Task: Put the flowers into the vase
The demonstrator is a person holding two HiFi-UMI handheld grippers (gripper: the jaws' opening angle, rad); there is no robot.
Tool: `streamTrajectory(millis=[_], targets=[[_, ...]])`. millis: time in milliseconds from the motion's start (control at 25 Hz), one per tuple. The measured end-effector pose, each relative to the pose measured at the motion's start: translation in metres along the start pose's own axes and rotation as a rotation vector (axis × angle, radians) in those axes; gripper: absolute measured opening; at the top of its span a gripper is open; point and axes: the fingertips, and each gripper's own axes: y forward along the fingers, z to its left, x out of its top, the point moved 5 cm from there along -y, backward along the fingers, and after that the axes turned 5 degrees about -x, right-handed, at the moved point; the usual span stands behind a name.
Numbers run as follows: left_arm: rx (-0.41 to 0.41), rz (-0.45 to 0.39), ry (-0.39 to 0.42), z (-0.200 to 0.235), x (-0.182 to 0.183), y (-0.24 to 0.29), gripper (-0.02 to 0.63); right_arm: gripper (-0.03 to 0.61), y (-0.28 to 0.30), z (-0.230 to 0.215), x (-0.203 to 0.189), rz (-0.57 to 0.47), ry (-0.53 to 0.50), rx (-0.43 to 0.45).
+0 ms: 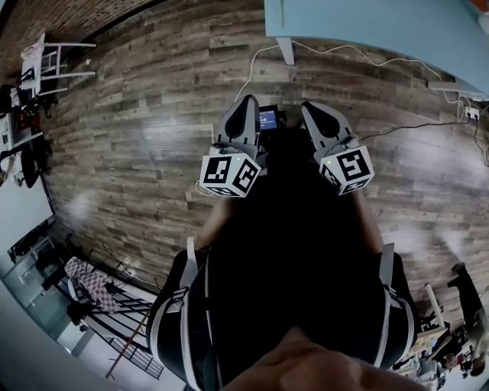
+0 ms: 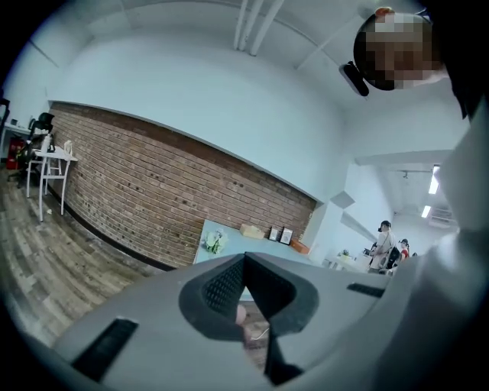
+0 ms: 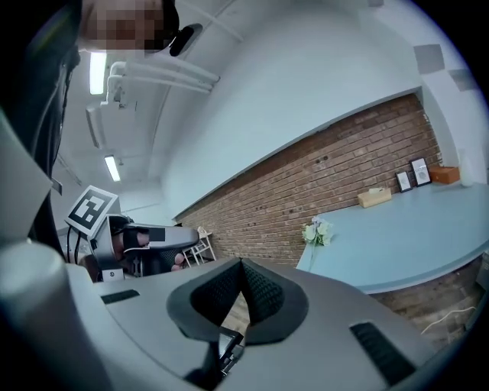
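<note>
Firstly, head view: the left hand-held gripper (image 1: 247, 103) and right hand-held gripper (image 1: 309, 108) are held side by side above the plank floor (image 1: 137, 137), short of the pale blue worktop (image 1: 367, 23). Left gripper view: the jaws are pressed together, nothing pinched; the flowers (image 2: 213, 243) are seen well apart, on a corner of the worktop. Right gripper view: the jaws are likewise closed and empty; the flowers are seen at that same corner.

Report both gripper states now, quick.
Left gripper: closed, holding nothing.
Right gripper: closed, holding nothing.
</note>
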Motion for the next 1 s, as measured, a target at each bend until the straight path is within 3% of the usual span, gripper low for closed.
streamTrajectory(millis=[280,480,680,1000], targets=[[-0.002,0.012,0.002,0.022,0.013,0.033,0.029,0.018,0.033,-0.013,0.003,0.041,0.007,-0.001],[-0.016,-0.022,-0.044,0.064,0.032,0.062,0.029,0.018,0.076,-0.021,0.017,0.065,-0.057,-0.041],[-0.043,-0.051,-0.100,0.112,0.065,0.093,0.029,0.018,0.135,-0.024,0.045,0.074,-0.044,-0.094],[-0.109,0.014,-0.154,0.160,0.081,0.142,0.029,0.018,0.214,-0.042,0.065,0.124,-0.032,-0.174]])
